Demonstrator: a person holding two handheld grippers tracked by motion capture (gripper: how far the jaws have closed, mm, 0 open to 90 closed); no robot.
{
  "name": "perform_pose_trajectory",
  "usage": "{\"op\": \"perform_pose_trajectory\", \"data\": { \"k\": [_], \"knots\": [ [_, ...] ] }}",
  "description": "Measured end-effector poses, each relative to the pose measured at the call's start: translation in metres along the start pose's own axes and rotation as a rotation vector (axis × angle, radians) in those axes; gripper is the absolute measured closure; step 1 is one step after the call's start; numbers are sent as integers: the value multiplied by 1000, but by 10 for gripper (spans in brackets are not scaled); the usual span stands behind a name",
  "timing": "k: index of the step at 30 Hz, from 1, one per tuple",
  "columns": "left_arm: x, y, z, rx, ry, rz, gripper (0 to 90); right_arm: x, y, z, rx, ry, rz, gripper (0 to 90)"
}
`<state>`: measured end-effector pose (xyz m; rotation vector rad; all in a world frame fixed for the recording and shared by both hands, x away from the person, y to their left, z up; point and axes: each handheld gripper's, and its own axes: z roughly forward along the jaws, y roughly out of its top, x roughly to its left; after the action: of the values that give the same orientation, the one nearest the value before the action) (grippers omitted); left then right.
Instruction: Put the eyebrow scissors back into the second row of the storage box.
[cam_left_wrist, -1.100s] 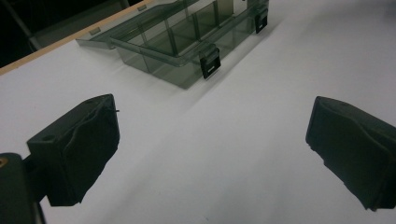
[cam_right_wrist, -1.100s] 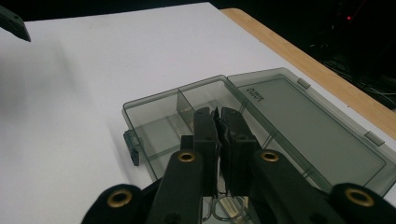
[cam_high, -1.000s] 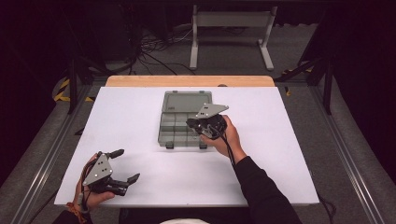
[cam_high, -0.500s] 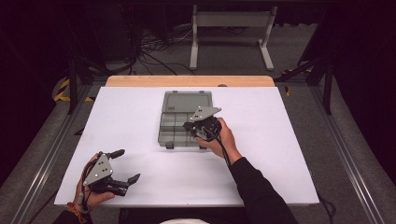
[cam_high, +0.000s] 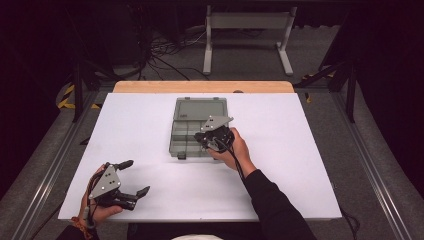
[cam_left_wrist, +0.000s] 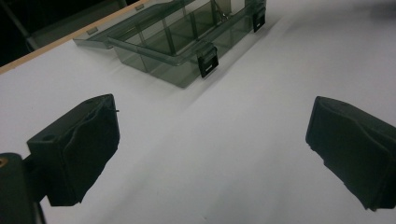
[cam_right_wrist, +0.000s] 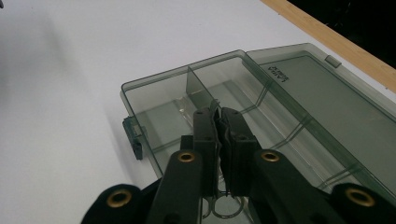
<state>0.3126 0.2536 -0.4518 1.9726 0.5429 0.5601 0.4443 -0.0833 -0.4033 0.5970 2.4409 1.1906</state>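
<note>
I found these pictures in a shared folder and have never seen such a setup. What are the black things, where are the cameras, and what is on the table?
A person at a white table holds a hand tool with a two-jaw claw in each hand. One camera looks down from above; one rides on each tool, looking along its jaws. The left claw is open, near the table's front corner, with only bare table between its jaws. The right claw is shut over the open, clear grey compartment box. Something thin may be pinched between its jaws; I cannot tell what.

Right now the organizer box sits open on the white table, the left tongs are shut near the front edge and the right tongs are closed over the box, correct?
Not quite: the left tongs are open, jaws wide apart in the left gripper view. The box is open, and the right tongs are closed over it.
</note>
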Motion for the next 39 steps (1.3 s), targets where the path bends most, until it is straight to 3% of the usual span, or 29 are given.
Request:
{"op": "perform_pose_trajectory", "data": {
  "k": [13, 17, 23, 39],
  "knots": [
    [0, 0, 1, 10, 1, 8, 38, 0, -4, 0, -10, 0, 24, 846],
    [0, 0, 1, 11, 0, 6, 38, -2, -3, -9, -48, -4, 40, 840],
    [0, 0, 1, 11, -5, 7, 36, 1, -1, -20, -85, -25, 25, 820],
    [-1, 0, 3, 20, -10, 10, 37, 4, -3, -36, -103, -78, 4, 666]
  ]
}}
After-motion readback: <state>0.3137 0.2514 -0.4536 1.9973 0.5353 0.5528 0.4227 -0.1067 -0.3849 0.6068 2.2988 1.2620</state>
